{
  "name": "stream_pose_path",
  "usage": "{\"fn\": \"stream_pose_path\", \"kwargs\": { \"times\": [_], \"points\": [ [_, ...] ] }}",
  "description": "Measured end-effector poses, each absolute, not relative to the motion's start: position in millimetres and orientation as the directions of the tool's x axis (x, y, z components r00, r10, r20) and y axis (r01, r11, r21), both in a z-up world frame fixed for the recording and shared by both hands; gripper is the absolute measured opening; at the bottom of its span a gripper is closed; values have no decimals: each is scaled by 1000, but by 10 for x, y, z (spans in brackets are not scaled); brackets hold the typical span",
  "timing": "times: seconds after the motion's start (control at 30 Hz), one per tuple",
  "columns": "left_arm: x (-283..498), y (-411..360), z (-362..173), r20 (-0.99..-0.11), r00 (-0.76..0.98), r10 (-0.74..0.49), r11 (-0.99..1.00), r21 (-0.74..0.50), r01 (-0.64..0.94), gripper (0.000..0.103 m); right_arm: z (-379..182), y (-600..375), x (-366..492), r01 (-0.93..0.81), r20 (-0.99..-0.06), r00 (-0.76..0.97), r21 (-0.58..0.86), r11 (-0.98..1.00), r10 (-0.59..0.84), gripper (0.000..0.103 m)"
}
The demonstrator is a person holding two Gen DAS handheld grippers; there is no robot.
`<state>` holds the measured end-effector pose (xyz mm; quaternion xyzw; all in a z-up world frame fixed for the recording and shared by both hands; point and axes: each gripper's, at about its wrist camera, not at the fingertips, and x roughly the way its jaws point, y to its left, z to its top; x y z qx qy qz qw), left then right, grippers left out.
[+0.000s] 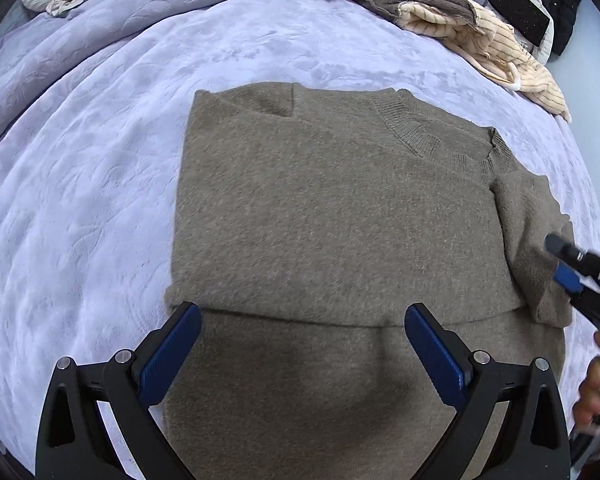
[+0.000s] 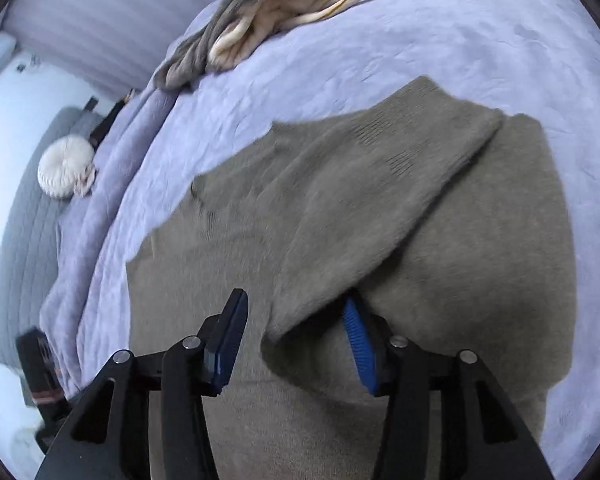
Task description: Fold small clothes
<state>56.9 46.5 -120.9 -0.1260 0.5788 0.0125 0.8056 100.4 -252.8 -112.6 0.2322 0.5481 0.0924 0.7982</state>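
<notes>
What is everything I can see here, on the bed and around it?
sweater: one, grey-brown, flat mid-bed, sleeve folded over its body
bedspread: one, lilac, under everything
striped garments: a heap, cream and grey, far edge of the bed
round cushion: one, white, near the bed's edge
black items: several, beyond the bed, too small to identify
left gripper: black with blue pads, open above the sweater
right gripper: same colours, open, sleeve between the pads
hand: one, holding the right gripper

Soft daylight; right view motion-blurred.
</notes>
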Motion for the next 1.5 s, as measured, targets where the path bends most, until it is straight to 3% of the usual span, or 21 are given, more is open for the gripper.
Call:
{"fn": "stream_pose_path", "kwargs": {
  "times": [0.1, 0.13, 0.17, 0.2, 0.27, 0.47, 0.67, 0.73, 0.77, 0.8, 0.97, 1.17, 1.23, 1.3, 1.33, 1.37, 1.4, 1.43, 1.47, 1.5],
  "points": [
    [509, 543, -1177, -931, 339, -137, 964, -204, -170, 102, -1168, -2851, 1200, 290, -813, 433, 535, 793, 390, 53],
    [498, 576, -1171, -929, 342, -138, 963, -206, -171, 102, -1195, -2916, 1284, 334, -800, 447, 564, 755, 400, 48],
    [487, 602, -1158, -928, 345, -139, 963, -208, -173, 102, -1183, -2902, 1363, 337, -791, 457, 577, 744, 406, 25],
    [465, 649, -1142, -926, 350, -140, 961, -212, -177, 102, -1126, -2798, 1452, 297, -789, 462, 567, 768, 404, 10],
    [424, 737, -1119, -924, 355, -142, 958, -218, -186, 102, -947, -2470, 1532, 140, -779, 472, 528, 838, 412, 9],
    [315, 1016, -1109, -922, 367, -126, 947, -222, -232, 102, -918, -1103, 1265, -370, -844, 331, 297, 881, 423, 9],
    [299, 1114, -1138, -917, 367, -155, 939, -252, -235, 102, -1362, -623, 838, -541, -938, 217, 113, 833, 269, 13],
    [325, 1082, -1138, -911, 367, -190, 935, -282, -217, 102, -1345, -659, 758, -552, -937, 217, 112, 826, 273, 27],
    [341, 1057, -1136, -906, 365, -212, 930, -302, -209, 102, -1322, -699, 729, -548, -936, 206, 131, 826, 285, 41],
    [370, 1018, -1133, -900, 365, -238, 924, -325, -201, 102, -1305, -745, 723, -539, -935, 200, 145, 830, 293, 47],
    [589, 748, -1090, -864, 366, -345, 904, -411, -118, 102, -1185, -1239, 600, -364, -922, 199, 245, 898, 332, 47],
    [967, 554, -1274, -888, 320, -329, 917, -381, -116, 101, -1230, -2453, 461, 117, -860, 265, 478, 870, 437, 47],
    [1056, 542, -1370, -903, 279, -327, 917, -375, -137, 84, -1268, -2781, 375, 233, -837, 313, 526, 818, 449, 47],
    [1091, 517, -1378, -909, 268, -320, 921, -365, -138, 79, -1315, -3110, 282, 346, -808, 373, 577, 739, 456, 47],
    [1092, 489, -1351, -906, 274, -323, 922, -366, -124, 64, -1333, -3216, 249, 379, -798, 392, 594, 710, 458, 47],
    [1099, 459, -1340, -911, 268, -314, 929, -353, -110, 58, -1370, -3335, 215, 420, -781, 419, 619, 663, 463, 47],
    [1109, 418, -1321, -918, 264, -295, 940, -329, -92, 43, -1397, -3410, 192, 447, -769, 439, 636, 629, 465, 47],
    [1116, 390, -1308, -920, 266, -288, 945, -318, -76, 13, -1446, -3500, 182, 480, -752, 467, 657, 581, 466, 47],
    [1122, 369, -1302, -920, 263, -291, 946, -317, -60, 6, -1476, -3555, 171, 499, -740, 486, 672, 547, 465, 47],
    [1122, 361, -1283, -919, 266, -292, 946, -318, -59, 6, -1512, -3609, 165, 521, -727, 506, 686, 508, 465, 47]
  ]
}}
